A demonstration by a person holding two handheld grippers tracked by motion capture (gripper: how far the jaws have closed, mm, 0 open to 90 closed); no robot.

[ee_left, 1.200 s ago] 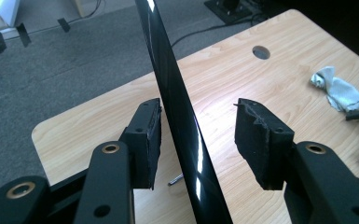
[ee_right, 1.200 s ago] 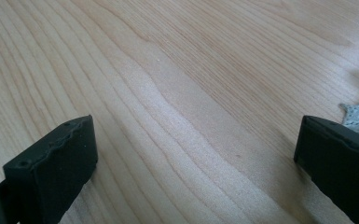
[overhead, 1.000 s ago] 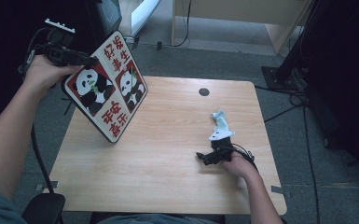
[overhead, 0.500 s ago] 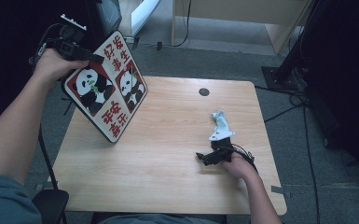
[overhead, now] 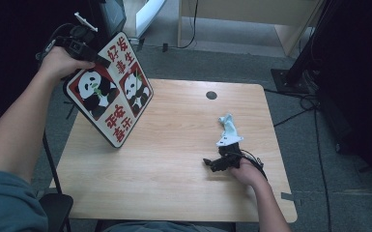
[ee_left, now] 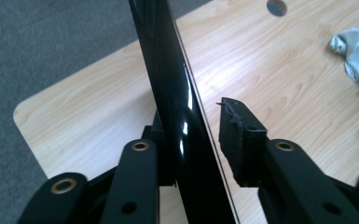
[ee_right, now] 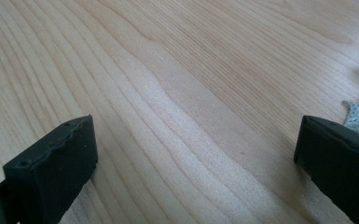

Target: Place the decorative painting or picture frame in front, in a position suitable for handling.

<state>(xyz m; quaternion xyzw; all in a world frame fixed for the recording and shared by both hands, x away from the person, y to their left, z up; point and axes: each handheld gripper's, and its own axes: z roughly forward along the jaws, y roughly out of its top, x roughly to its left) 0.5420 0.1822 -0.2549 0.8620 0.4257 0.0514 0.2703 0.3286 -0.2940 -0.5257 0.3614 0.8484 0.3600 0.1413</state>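
We hold the panda board (overhead: 108, 90) in our left gripper (overhead: 79, 46), tilted up over the table's ten o'clock corner, its lower corner touching or just above the wood near the left edge; we cannot tell which. Its face shows two pandas on red panels with red characters on white. In the left gripper view the board's glossy black edge (ee_left: 177, 107) runs between the jaws (ee_left: 200, 135): one jaw lies against its back, while the toothed jaw on the other side stands a little off the glass, so the grip looks loose rather than clamped.

Our right gripper (overhead: 222, 163) rests on the wood at about four o'clock on the table. Its jaws (ee_right: 193, 158) are spread wide with bare wood between them, holding nothing. Just beside it, toward twelve o'clock, lies a crumpled pale cloth (overhead: 228, 129).

The table (overhead: 174, 193) is light wood grain with rounded corners and a round dark cable hole (overhead: 211, 95) near its one o'clock edge. Around it we see grey carpet (overhead: 232, 63), black cables (overhead: 299, 104) at three o'clock, and pale wooden furniture (overhead: 251, 14) at twelve o'clock.
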